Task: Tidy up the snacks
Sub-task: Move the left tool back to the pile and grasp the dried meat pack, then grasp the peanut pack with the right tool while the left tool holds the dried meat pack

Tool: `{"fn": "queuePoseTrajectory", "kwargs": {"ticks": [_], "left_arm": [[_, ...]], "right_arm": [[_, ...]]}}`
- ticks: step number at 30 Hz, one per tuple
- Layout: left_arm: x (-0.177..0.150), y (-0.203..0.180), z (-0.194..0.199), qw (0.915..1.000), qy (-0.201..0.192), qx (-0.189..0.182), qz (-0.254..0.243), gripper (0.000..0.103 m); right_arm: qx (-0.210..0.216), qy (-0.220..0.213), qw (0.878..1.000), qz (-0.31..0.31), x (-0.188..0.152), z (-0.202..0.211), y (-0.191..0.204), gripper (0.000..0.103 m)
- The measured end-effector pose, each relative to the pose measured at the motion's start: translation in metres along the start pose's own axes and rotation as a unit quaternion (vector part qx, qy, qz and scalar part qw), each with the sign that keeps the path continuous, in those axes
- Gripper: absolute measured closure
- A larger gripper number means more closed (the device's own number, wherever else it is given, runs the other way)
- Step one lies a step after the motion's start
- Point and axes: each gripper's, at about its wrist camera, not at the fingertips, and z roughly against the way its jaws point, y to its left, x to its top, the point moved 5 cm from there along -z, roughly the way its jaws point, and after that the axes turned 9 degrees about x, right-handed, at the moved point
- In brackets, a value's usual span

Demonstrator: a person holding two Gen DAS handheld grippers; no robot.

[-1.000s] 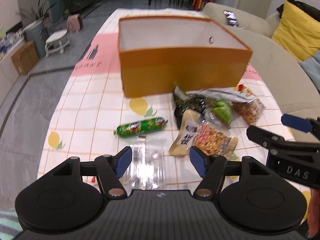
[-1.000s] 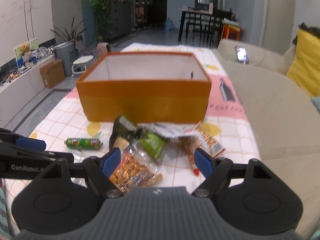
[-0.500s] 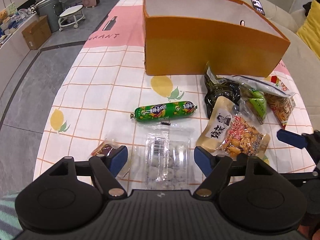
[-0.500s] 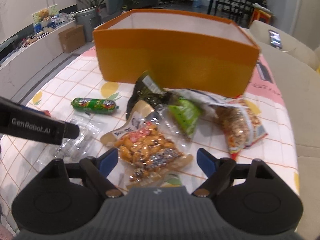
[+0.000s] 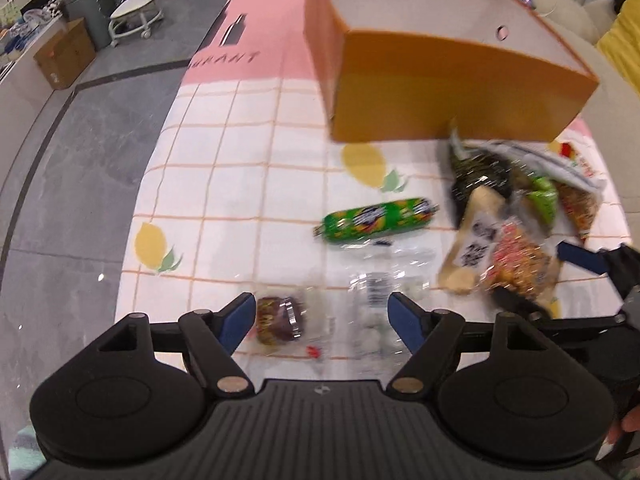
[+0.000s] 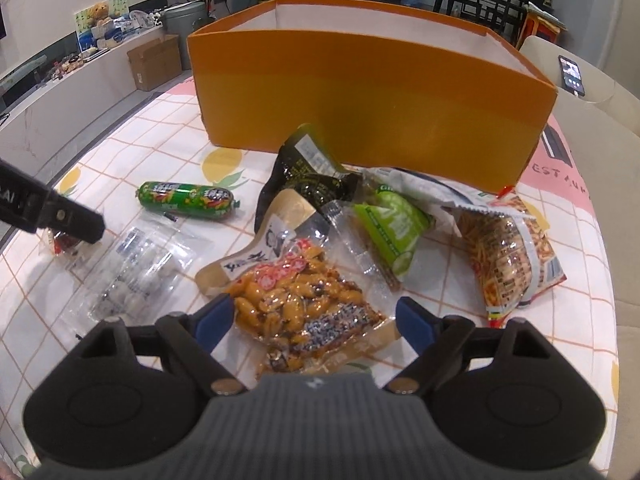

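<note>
An open orange box (image 5: 440,92) (image 6: 372,112) stands at the back of the table. In front of it lie a green sausage (image 5: 376,218) (image 6: 186,196), a clear packet of white sweets (image 5: 376,308) (image 6: 136,268), a small dark packet (image 5: 280,318) and a pile of bags. My left gripper (image 5: 320,308) hovers over the dark packet and the clear packet. Its jaws are closing and the pads touch neither. My right gripper (image 6: 313,306) hangs over the peanut packet (image 6: 296,300), jaws opening and wide either side of it, pads not pressing. Behind lie a dark green bag (image 6: 308,176), a light green bag (image 6: 392,220) and a bag of sticks (image 6: 508,248).
A checked tablecloth (image 5: 240,184) with lemons covers the table. Its left edge drops to a grey floor (image 5: 60,200). A beige sofa (image 6: 592,128) with a phone (image 6: 572,74) runs along the right side. A stool (image 5: 134,16) and a cardboard box (image 5: 64,60) stand on the floor.
Both grippers have come down closer to the table. The left view has swung left, bringing the small dark packet between its fingers. The right gripper now hangs low over the peanut packet.
</note>
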Motion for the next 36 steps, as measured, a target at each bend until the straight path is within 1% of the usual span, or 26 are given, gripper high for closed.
{"fn": "queuePoseTrajectory", "kwargs": {"ticks": [2,6,8,9,11,12,13,15,19,21,22,26,33,34,35,36], "left_arm": [[-0.003,0.003,-0.007,0.9998,0.018,0.010,0.004,0.022],[-0.006,0.005,-0.015,0.9993,0.031,0.019,-0.002,0.023],[-0.007,0.005,-0.021,0.9991,0.036,0.021,0.001,0.031],[-0.007,0.005,-0.023,0.9991,0.037,0.021,0.004,0.032],[-0.008,0.003,-0.028,0.9988,0.044,0.022,0.004,0.043],[-0.009,0.002,-0.030,0.9987,0.047,0.021,0.003,0.045],[-0.009,0.000,-0.031,0.9988,0.044,0.021,0.001,0.048],[-0.009,-0.002,-0.030,0.9991,0.038,0.021,-0.001,0.051],[-0.007,-0.006,-0.028,0.9993,0.028,0.026,-0.003,0.053],[-0.007,-0.008,-0.027,0.9993,0.025,0.027,-0.004,0.053],[-0.007,-0.009,-0.027,0.9994,0.024,0.025,-0.004,0.053],[-0.007,-0.011,-0.025,0.9996,0.021,0.011,0.013,0.054],[-0.003,-0.012,-0.008,0.9996,-0.007,0.003,0.026,0.054],[-0.002,-0.012,-0.004,0.9996,-0.011,0.001,0.027,0.054],[-0.001,-0.014,-0.001,0.9995,-0.015,-0.001,0.028,0.054],[0.000,-0.015,0.002,0.9994,-0.019,-0.002,0.028,0.054]], "right_arm": [[0.004,0.000,1.000,0.001,0.001,-0.001,0.000,0.017],[0.009,0.001,1.000,0.001,0.003,-0.006,-0.001,0.013],[0.015,0.003,1.000,-0.006,0.004,-0.008,-0.002,0.013],[0.018,0.004,1.000,-0.010,0.004,-0.010,-0.002,0.013],[0.022,0.006,1.000,-0.014,0.004,-0.012,-0.002,0.011],[0.024,0.007,1.000,-0.017,0.004,-0.013,-0.003,0.011],[0.028,0.010,0.999,-0.019,0.004,-0.014,-0.003,0.010],[0.033,0.011,0.999,-0.022,0.004,-0.016,-0.004,0.009],[0.037,0.017,0.999,-0.021,0.002,-0.017,-0.001,0.007],[0.035,0.016,0.999,-0.017,0.001,-0.015,0.000,0.010],[0.039,0.014,0.999,-0.018,0.000,-0.014,0.000,0.015],[0.047,0.008,0.998,-0.028,-0.003,-0.008,0.000,0.023],[0.043,0.004,0.998,-0.041,-0.008,0.002,0.001,0.027],[0.044,-0.001,0.998,-0.042,-0.008,0.005,0.001,0.033],[0.048,-0.010,0.998,-0.044,-0.007,0.010,0.001,0.045],[0.046,-0.012,0.998,-0.044,-0.006,0.015,0.002,0.049]]}}
